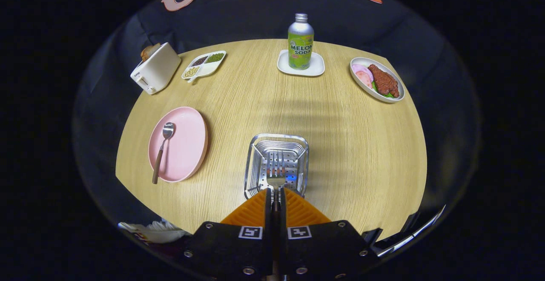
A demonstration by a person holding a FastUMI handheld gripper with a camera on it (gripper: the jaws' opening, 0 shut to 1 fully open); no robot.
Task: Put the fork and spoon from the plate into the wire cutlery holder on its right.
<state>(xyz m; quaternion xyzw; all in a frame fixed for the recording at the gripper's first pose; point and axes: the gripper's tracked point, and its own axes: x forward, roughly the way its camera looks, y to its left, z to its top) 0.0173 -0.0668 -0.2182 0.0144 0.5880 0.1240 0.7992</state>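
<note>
Fork [276, 174] clamped in the tool [276, 193] above the holder [255, 166]; released off-centre, it could catch the rim and tip out.

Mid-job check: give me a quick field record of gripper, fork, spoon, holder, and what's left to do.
gripper: shut on fork, above the holder
fork: held between the fingers, tines pointing ahead over the holder
spoon: lying on the pink plate, handle overhanging the near rim
holder: just ahead of the fingers, right of the plate, nothing resting inside as far as can be seen
left to do: release fork into holder, then fetch spoon
</note>
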